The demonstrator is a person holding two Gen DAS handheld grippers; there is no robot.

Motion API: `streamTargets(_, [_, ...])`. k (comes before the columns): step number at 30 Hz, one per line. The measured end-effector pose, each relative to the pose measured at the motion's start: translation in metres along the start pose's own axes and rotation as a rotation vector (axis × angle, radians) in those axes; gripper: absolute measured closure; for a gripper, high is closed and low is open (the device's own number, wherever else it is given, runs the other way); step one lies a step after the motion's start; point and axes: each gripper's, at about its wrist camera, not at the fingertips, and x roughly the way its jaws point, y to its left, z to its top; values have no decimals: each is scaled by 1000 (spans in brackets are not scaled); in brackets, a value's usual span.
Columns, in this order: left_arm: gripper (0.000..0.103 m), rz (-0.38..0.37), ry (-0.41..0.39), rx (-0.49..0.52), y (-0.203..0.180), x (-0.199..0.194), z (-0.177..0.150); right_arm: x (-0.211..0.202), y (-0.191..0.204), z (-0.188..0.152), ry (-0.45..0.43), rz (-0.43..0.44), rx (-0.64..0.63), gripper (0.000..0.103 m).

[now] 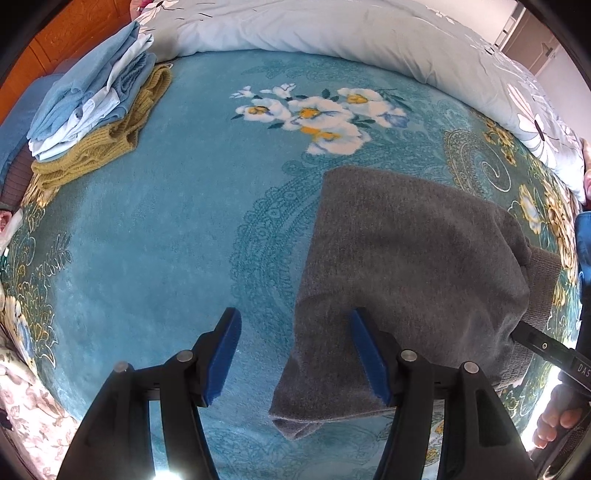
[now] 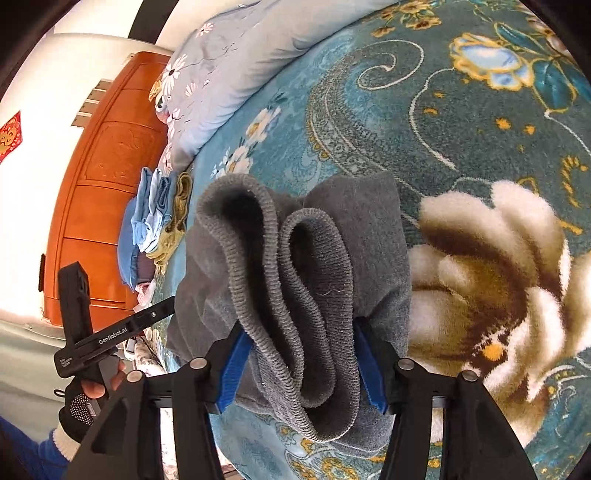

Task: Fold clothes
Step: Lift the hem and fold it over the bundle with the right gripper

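The right hand-held gripper [image 2: 301, 369] pinches the grey sweater's [image 1: 406, 266] bunched ribbed hem, probably to carry the fold over. The left hand-held gripper [image 1: 295, 354] hangs spread beside the sweater on the bed [image 1: 166, 240].

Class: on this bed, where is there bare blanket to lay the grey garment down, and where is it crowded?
Free: the teal blanket between the folded pile, the flower print and the grey garment. Crowded: the pile's corner and the duvet edge.
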Motion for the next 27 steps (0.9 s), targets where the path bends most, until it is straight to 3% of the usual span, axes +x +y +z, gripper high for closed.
streamTargets(3, [39,-7,8,-17,3,2,1,-4,3,0,3,12,-5,71])
streamTargets(5, [39,-8,12,-26,4,3,0,-6,7,-1,4,29,-2,75])
streamTargets(12, [39,-25,10,-12,6,-1,-2,7,-4,2,15,26,63,73])
streamTargets(17, [39,-28,2,-16,13,-5,-4,2,8,3,29,-27,54,83])
streamTargets(27, [39,-41,-9,-49,29,-11,-7,-59,65,9,-62,-1,-63,87])
